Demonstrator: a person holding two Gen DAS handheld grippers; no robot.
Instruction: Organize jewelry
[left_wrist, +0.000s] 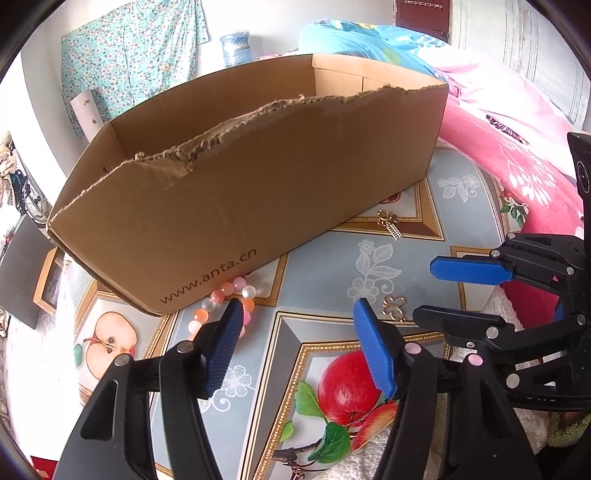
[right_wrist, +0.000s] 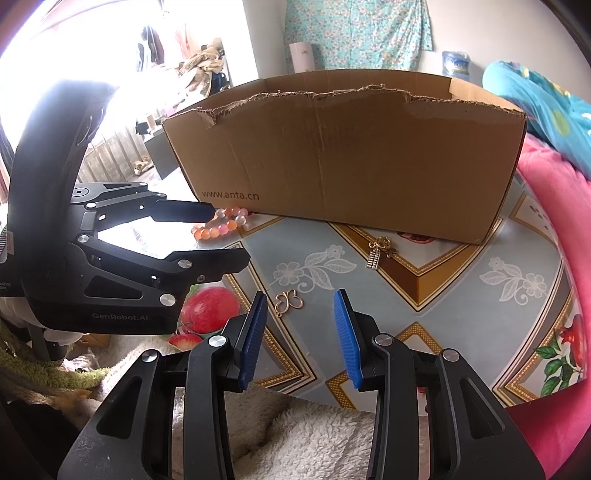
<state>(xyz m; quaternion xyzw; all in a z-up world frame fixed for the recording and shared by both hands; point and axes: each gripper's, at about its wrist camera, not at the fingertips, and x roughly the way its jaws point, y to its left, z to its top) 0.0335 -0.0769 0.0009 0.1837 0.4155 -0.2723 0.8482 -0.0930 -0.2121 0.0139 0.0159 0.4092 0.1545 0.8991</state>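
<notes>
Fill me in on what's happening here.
A person with a gripper in each hand is tidying jewelry on a fruit-print tablecloth. Both the left gripper and the right gripper are open and hold nothing. A bead bracelet lies against the box, near the left fingers. A gold butterfly piece lies just ahead of the right gripper, and a gold charm lies by the box. What the box holds can't be seen.

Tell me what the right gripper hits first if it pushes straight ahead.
Probably the gold butterfly-shaped piece on the tablecloth, just ahead of the open right gripper and slightly left of centre. Beyond it stands the cardboard box; depth is uncertain.
</notes>
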